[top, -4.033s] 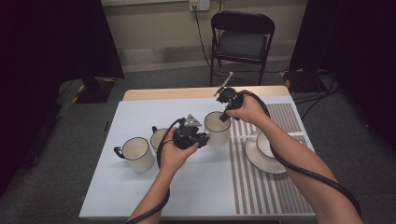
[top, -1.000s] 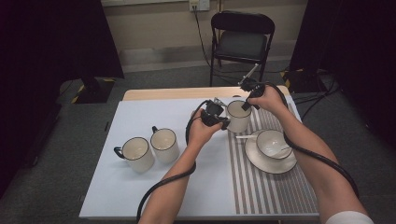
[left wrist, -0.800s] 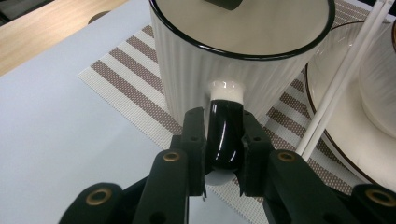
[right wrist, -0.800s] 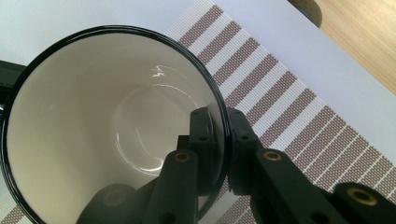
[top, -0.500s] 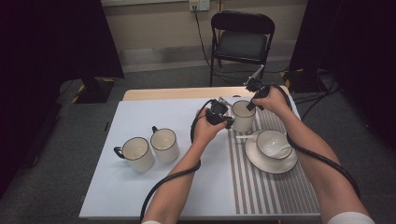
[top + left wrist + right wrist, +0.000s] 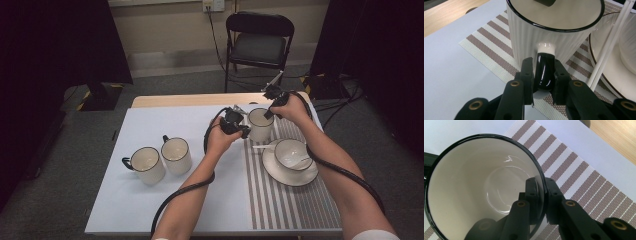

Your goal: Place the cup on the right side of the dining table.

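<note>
left tool (image 6: 543,75) | clamped on mug handle (image 6: 544,72) | striped mat (image 6: 494,42)

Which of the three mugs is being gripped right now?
The mug on the striped mat, clamped at handle and rim; the two mugs at left stand untouched.

I am seeing no readable text, label, brand, number or sign on anything here.

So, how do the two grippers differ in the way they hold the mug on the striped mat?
The left gripper is shut on the black handle of the mug, low at its side; the right gripper is shut on the black rim, one jaw inside the mug, one outside. The left comes from the side, the right from above. Both hold the same white mug.
</note>
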